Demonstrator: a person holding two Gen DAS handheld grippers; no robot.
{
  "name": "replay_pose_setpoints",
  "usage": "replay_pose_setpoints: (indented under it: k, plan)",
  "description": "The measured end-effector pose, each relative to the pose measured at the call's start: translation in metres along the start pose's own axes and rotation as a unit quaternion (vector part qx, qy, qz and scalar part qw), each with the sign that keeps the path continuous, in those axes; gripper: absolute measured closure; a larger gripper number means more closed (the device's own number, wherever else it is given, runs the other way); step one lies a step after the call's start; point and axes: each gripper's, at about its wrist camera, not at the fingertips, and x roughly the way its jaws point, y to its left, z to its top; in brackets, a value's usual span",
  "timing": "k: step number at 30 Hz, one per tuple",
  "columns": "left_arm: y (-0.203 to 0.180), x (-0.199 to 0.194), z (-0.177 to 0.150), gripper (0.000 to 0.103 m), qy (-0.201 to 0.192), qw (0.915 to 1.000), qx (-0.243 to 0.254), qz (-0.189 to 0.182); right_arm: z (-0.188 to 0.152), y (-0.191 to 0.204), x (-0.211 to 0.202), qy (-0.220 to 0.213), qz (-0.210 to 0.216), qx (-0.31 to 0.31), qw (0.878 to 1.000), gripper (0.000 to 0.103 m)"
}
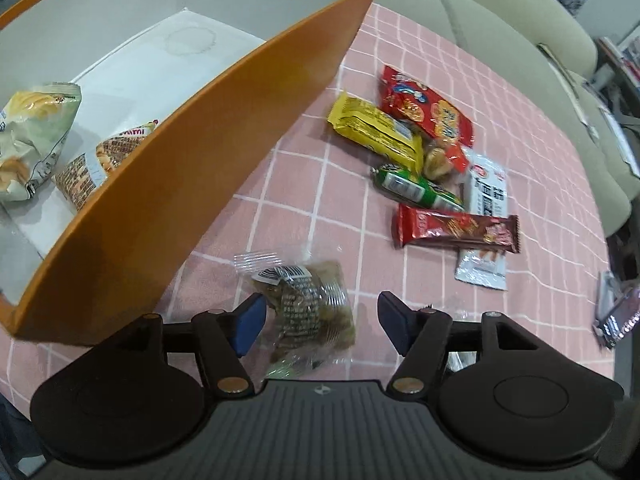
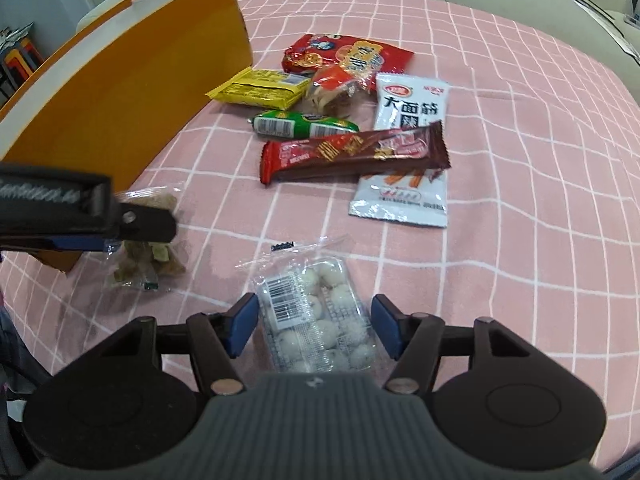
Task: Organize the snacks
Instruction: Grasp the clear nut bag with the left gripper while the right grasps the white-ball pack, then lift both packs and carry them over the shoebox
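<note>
Both hand-held grippers, left (image 1: 320,322) and right (image 2: 313,322), gape over clear packets beside the orange box (image 1: 192,184).

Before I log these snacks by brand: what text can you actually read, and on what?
"mimi": on the brick-pattern packet inside the orange box.
"大面筋": on the white packet.
Barcodes only: on the clear pack of white balls and the clear brown-snack bag.
All other wrapper print is too blurred.

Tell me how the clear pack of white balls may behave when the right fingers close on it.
The clear pack of white balls looks like a thin plastic tray, so it may flex or crackle. Its glossy film could slip. The balls seem soft; a hard squeeze may dent them.
</note>
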Motion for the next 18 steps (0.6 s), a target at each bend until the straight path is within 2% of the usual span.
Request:
replay_pose_setpoints:
  k: [3, 7, 9, 12, 16, 18]
  plan:
    - [-0.006, 0.005, 0.002, 0.034, 0.002, 0.9996, 0.017, 0.023, 0.003, 0.001, 0.002, 0.003, 0.016, -0.005, 1.0, 0.041]
    - [-0.007, 0.009, -0.002, 0.052, 0.014, 0.9986, 0.039, 0.032, 0.005, 0.002, -0.003, -0.001, 0.028, -0.036, 0.999, 0.031]
    - [-0.008, 0.01, -0.003, 0.055, 0.018, 0.9984, 0.045, 0.029, 0.006, 0.003, -0.002, 0.001, 0.035, -0.059, 0.998, 0.027]
    - [-0.012, 0.01, -0.004, 0.058, 0.02, 0.9973, 0.062, 0.033, 0.005, 0.006, 0.003, 0.007, 0.029, -0.096, 0.995, 0.027]
    - [-0.015, 0.01, -0.005, 0.059, 0.02, 0.9956, 0.084, 0.036, 0.0, 0.009, 0.007, 0.004, 0.02, -0.126, 0.992, 0.036]
    - [-0.016, 0.01, -0.005, 0.06, 0.021, 0.995, 0.091, 0.037, -0.001, 0.01, 0.005, 0.0, 0.015, -0.137, 0.99, 0.045]
